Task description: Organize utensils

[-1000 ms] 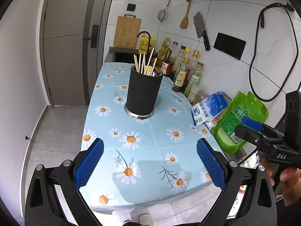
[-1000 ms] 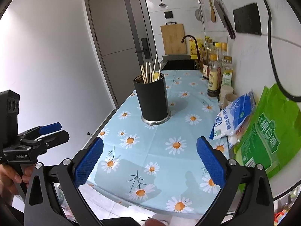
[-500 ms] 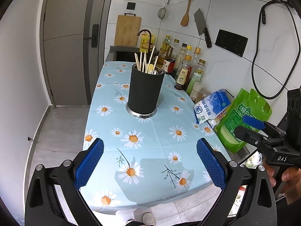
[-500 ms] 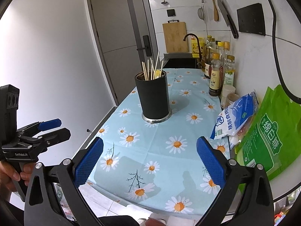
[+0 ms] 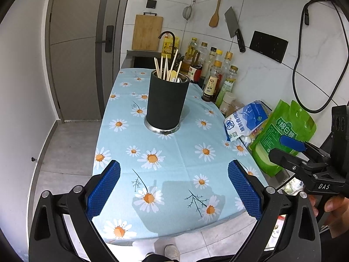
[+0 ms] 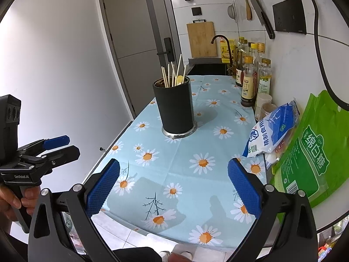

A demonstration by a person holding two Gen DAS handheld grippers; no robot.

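The left wrist view looks forward along the left gripper (image 5: pixel 173 191) from the near end of the desk (image 5: pixel 174 152), tilted down over its cloth, with the tiled wall off to the gripper's right. The right wrist view looks the same way along the right gripper (image 6: pixel 173 191), set a little lower and further right, so the wall and the green bag (image 6: pixel 305 152) crowd its right edge. Both sit back from the utensil holder (image 5: pixel 166 102), which stands ahead of each gripper near the middle. Both views share the holder, the desk and the bottles (image 6: pixel 248 83). Each view catches the other gripper at its edge.
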